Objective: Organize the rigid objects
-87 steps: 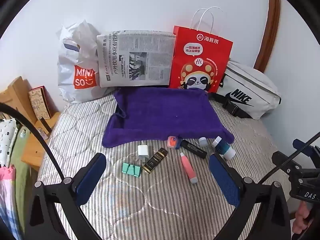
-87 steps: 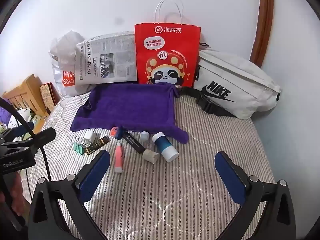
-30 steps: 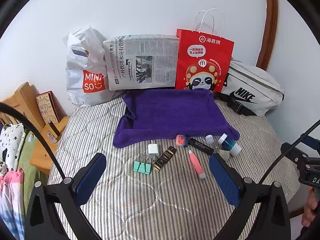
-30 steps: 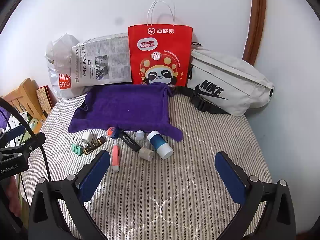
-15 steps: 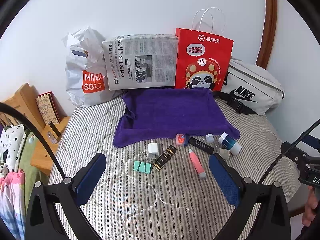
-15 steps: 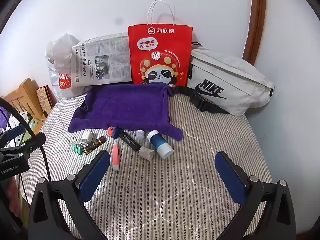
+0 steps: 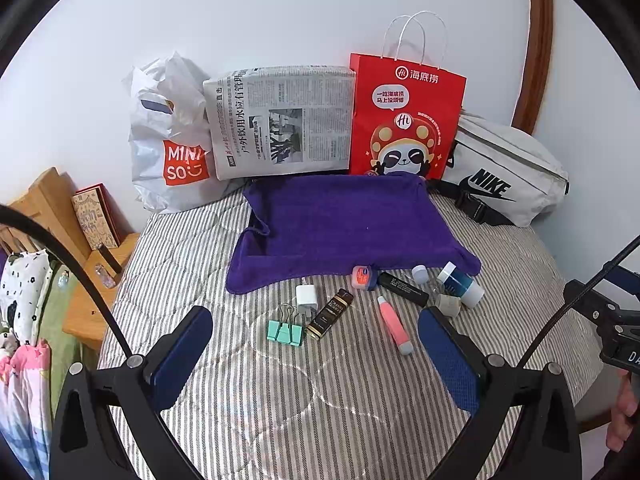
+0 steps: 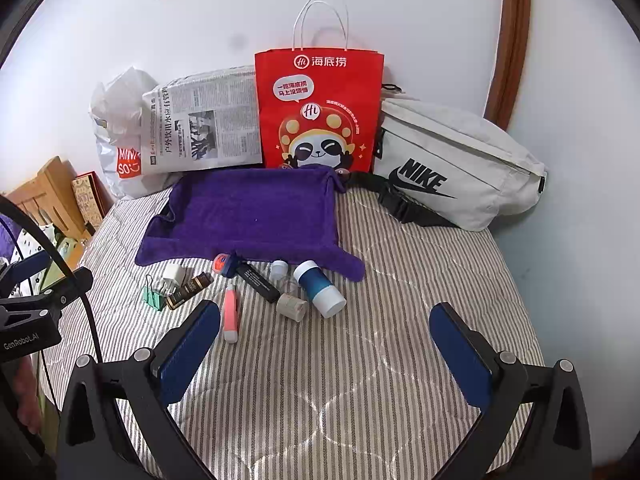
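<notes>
- A row of small things lies on the striped bed (image 7: 360, 400), ahead of both pairs of jaws and just before a purple towel (image 7: 344, 224).
- Ahead of the left gripper (image 7: 316, 344), between its jaws: a green binder clip (image 7: 285, 332), a white plug (image 7: 306, 297), a dark box (image 7: 330, 313) and a pink tube (image 7: 394, 324).
- Ahead of the right gripper (image 8: 326, 338), toward its left jaw: a blue-and-white bottle (image 8: 319, 288), a black tube (image 8: 258, 280) and a grey cap (image 8: 292, 306).
- Both pairs of jaws stand wide apart and hold nothing.
- Behind the towel, a red paper bag (image 8: 318, 112), a newspaper (image 7: 280, 120) and a grey waist bag (image 8: 452, 160) lean on the wall.
</notes>
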`<state>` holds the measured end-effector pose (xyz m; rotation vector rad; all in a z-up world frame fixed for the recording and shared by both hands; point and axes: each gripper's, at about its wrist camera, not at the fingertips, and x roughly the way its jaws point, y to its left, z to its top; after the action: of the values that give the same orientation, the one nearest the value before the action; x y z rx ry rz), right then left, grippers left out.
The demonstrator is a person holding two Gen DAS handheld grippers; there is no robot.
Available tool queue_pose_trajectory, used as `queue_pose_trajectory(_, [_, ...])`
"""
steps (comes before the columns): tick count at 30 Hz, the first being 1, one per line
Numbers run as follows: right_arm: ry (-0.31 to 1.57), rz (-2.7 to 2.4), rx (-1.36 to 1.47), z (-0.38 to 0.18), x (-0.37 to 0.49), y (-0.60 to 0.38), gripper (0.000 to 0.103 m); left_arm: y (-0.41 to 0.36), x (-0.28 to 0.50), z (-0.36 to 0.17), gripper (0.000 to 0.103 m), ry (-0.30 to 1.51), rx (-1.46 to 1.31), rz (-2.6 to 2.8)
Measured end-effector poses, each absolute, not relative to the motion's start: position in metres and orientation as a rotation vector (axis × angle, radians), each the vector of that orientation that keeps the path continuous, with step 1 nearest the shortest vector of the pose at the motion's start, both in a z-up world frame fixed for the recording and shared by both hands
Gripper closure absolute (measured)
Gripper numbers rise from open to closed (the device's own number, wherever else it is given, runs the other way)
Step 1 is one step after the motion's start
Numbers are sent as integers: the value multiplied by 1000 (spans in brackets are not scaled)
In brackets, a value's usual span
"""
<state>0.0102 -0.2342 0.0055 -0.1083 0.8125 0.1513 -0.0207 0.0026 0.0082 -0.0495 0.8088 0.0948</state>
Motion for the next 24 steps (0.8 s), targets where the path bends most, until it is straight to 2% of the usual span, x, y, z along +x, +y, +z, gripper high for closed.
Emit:
queue_pose_trajectory(12, [817, 155, -110, 3, 12, -232, 0, 3, -19, 7, 0, 811, -44, 93])
queue_pose_trajectory(24, [836, 159, -97, -13, 25, -235, 0, 16, -2, -17, 0, 847, -60, 79])
